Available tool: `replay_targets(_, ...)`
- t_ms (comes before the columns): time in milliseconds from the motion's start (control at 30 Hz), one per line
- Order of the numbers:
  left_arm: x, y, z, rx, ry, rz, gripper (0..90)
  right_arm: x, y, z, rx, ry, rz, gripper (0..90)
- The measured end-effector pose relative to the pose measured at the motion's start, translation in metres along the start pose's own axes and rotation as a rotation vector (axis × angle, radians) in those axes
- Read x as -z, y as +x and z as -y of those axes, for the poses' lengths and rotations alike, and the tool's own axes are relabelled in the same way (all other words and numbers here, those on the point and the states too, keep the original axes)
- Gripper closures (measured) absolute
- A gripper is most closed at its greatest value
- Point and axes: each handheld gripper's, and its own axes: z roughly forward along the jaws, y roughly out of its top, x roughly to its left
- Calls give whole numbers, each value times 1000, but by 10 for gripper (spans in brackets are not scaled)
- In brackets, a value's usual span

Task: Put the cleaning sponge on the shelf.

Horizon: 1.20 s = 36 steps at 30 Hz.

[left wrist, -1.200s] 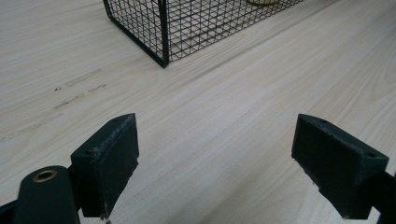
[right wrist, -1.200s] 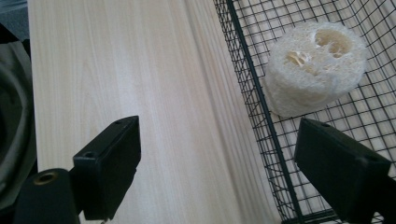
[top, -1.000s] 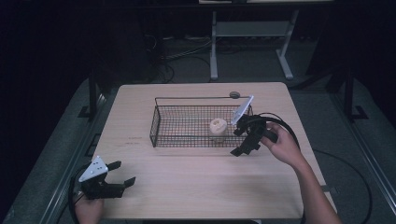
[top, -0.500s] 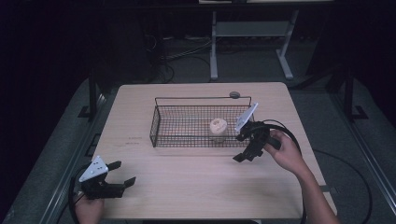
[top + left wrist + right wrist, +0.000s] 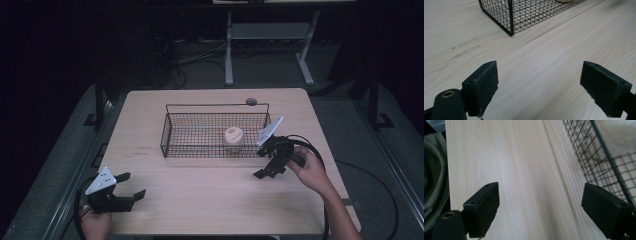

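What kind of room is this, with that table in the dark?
Probably a lab or studio set up for recording demonstrations. A lone wooden table stands in a dark room with cables on the floor behind it, and a person works at a wire basket with a cabled hand-held gripper in each hand.

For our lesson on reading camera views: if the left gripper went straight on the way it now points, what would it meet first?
Probably the basket. The left gripper is open, with bare table ahead, and the basket's near corner stands just left of its line. Depth is unclear, and its tilt may bring it to the tabletop first.
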Motion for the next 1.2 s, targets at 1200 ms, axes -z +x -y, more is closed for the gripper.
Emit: replay_targets(1200, -1, 0, 0, 7, -2, 1, 136, -7, 20, 47, -41, -27, 28, 146)
